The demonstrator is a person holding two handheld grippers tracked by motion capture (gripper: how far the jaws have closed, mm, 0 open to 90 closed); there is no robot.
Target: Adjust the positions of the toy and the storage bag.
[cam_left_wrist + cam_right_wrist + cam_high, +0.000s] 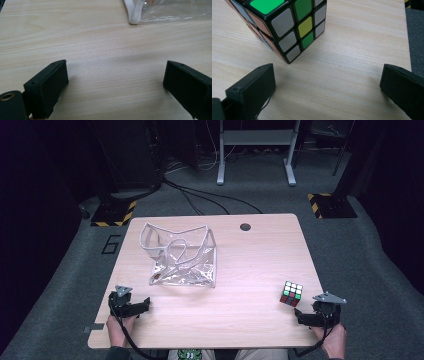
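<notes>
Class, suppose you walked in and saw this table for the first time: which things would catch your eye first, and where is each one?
The brightly coloured puzzle cube stands out most, sitting near the table's right edge just ahead of the right gripper, whose fingers stand wide open. Next comes the crumpled clear plastic bag with white trim, left of centre toward the far side. The left gripper rests open at the near left corner, holding nothing.

Location type: laboratory or test room. Indicators: a light wooden rectangular worktop (250, 270) stands on grey carpet flooring (350, 250); black-and-yellow hazard-striped base plates (114, 213) flank it; loose black cables (200, 195) cross the floor; a grey metal stand frame (255, 150) occupies the dark background.
</notes>
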